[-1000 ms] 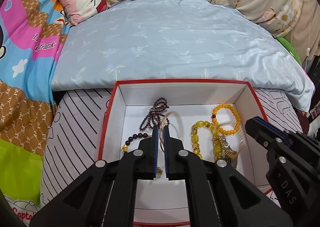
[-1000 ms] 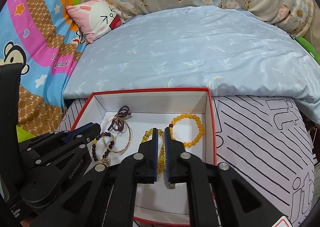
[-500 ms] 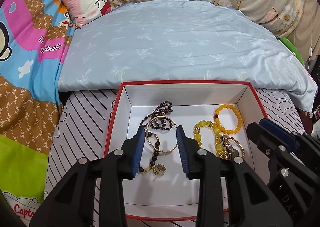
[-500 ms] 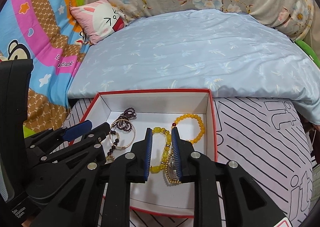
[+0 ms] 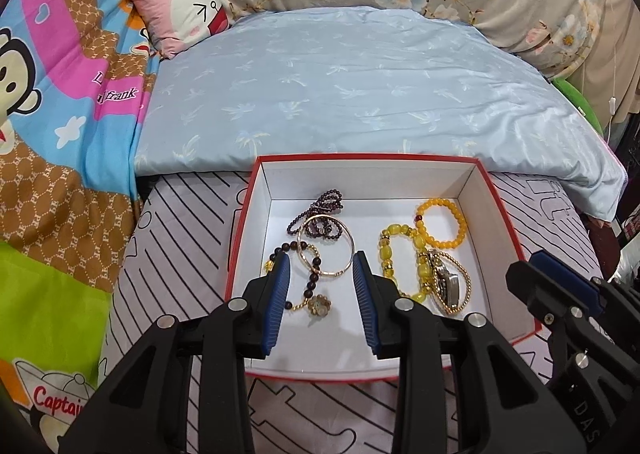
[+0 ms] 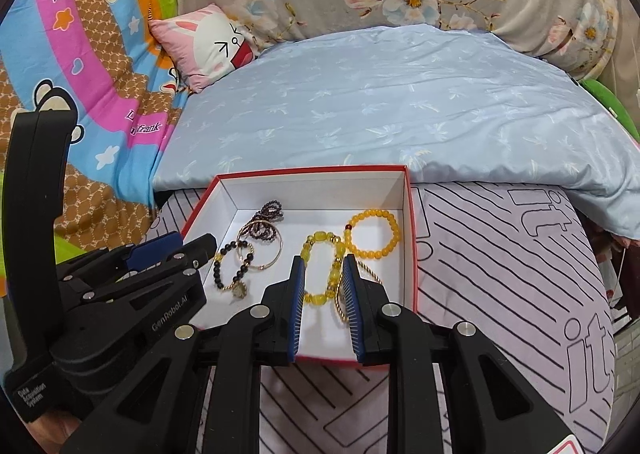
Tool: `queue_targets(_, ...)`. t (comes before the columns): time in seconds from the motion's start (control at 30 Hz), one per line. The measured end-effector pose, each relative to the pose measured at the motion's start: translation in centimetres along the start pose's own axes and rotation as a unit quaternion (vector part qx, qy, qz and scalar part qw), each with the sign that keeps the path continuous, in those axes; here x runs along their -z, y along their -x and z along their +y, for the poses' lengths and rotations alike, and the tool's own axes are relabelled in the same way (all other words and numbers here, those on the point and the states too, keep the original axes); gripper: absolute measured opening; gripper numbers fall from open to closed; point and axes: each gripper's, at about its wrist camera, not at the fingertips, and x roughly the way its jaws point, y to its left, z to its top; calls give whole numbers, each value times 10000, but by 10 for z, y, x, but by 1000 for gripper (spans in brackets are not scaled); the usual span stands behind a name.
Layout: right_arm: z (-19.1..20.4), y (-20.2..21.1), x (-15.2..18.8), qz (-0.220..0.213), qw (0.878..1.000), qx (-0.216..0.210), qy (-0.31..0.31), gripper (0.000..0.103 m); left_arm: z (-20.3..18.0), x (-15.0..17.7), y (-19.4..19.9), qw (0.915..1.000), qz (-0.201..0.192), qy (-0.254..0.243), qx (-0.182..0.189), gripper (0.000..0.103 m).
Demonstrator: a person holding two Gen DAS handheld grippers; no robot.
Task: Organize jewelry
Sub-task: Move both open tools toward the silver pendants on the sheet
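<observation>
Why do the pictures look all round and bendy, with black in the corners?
Left wrist view: fisheye bending curves the blue quilt and darkens the corners; the red box stays sharp, evenly lit, no glare. Right wrist view: same bulge, and the left gripper looks oversized near the edge.

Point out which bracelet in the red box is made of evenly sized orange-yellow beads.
It is the orange-yellow bead bracelet in the far right corner of the red box. The yellow bracelet beside it mixes large and small beads; the others are dark beads or metal.
</observation>
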Motion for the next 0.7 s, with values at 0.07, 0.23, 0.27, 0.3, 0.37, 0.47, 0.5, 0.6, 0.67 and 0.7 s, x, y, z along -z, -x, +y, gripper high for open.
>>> queue_targets(0.07,0,10,7,1,10000,-13,6,21,1,4,7,10000,-14,-8,-1,31)
queue_targets(0.23,2,32,24,13,10000,2,24,21,2,19,30,10000,-52,-18,6,31)
queue_targets(0.27,2,37,28,19,10000,4,34,21,3,21,33,10000,-55,-28,-1,31)
queue_targets(0.3,4,41,32,36,10000,11,53,21,4,26,38,10000,-65,-29,-19,31)
queue_targets(0.37,4,51,44,66,9999,23,74,21,7,33,45,10000,-47,-12,-32,31)
queue_targets(0.47,4,61,63,148,9999,27,69,21,13,48,55,10000,12,45,-54,31)
queue_targets(0.5,4,65,70,188,9998,34,67,21,16,53,57,9999,21,83,-54,31)
queue_targets(0.6,5,73,91,323,9994,50,104,21,21,67,64,9999,73,111,-89,31)
queue_targets(0.67,6,77,104,402,9991,56,116,21,24,77,68,9998,124,124,-105,31)
queue_targets(0.7,7,79,112,446,9989,45,126,21,26,83,70,9997,148,134,-120,31)
